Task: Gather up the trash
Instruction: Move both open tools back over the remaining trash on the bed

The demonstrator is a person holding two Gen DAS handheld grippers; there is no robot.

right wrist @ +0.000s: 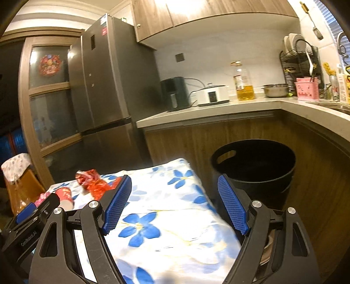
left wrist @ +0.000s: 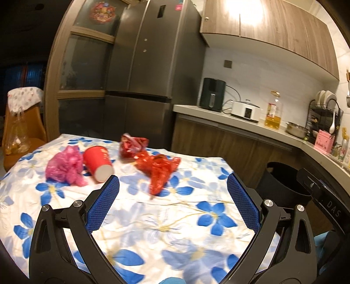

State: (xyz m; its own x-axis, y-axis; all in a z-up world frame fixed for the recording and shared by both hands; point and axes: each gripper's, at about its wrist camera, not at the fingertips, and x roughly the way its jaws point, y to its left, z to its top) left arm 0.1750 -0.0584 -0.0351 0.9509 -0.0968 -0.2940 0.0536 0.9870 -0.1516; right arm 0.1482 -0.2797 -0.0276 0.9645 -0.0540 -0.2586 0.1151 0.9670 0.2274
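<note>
Both tongs, left [left wrist: 172,187] and right [right wrist: 174,189], gape wide and empty over the flowered bench [left wrist: 153,218]. Trash sits ahead: red cup [left wrist: 98,162], pink bag [left wrist: 65,167], red wrappers [left wrist: 157,168]. Best pinch each crumple mid-bulk, then swing it to the black bin [right wrist: 253,166].

— What sort of place is this?
— A home kitchen. A tall steel fridge [left wrist: 144,65] stands beside a wood-framed glass cabinet [left wrist: 85,59], with wood wall cupboards [right wrist: 196,13] over a grey worktop [right wrist: 218,109].
— What's on the worktop?
— A black air fryer [left wrist: 212,95], a white cooker [left wrist: 245,109], a bottle of oil [right wrist: 244,84], a metal pot [right wrist: 275,90] and a dish rack [right wrist: 299,56] with plates. At the far right there is possibly a sink; the edge is too warped to be sure.
</note>
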